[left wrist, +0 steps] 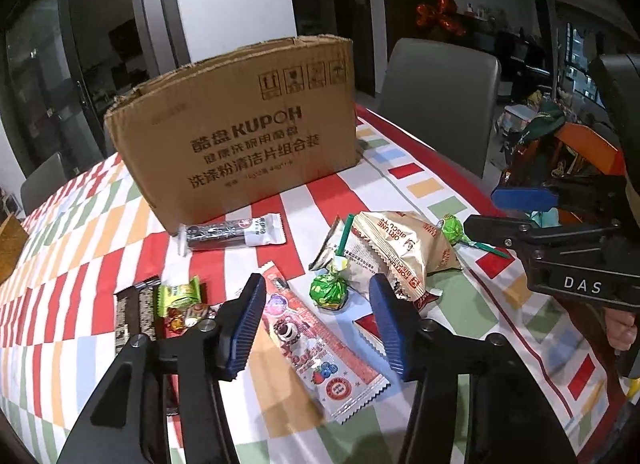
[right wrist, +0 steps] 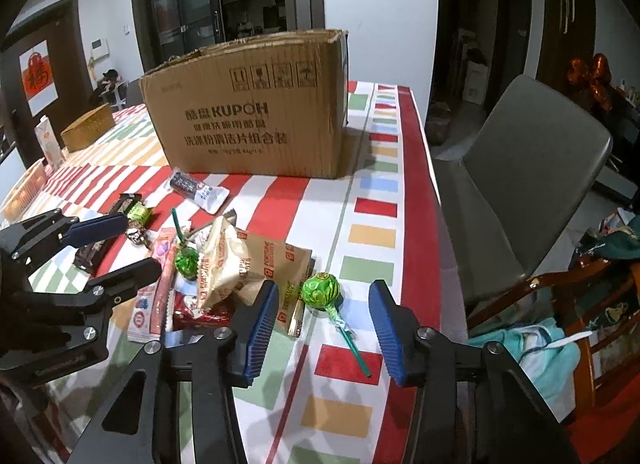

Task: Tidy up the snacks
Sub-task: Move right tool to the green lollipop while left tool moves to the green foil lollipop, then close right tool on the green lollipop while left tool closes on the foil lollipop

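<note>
checkered red, white and pastel tablecloth [left wrist: 100, 216] holds loose snacks under an open brown cardboard box [left wrist: 240, 136] at upper centre, presumably their destination. left gripper [left wrist: 318, 322] straddles the pink strawberry candy strip [left wrist: 316, 348], right gripper [right wrist: 324, 330] brackets the green-wrapped lollipop [right wrist: 320, 290]; both gape, gripping nothing.

grey chair [right wrist: 532, 184], checked tablecloth [right wrist: 376, 208], woven basket [right wrist: 88, 128]

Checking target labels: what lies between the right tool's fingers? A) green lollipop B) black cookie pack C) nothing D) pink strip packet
A: in the right wrist view the green lollipop lies on the tablecloth between the right tool fingers, untouched.
</note>
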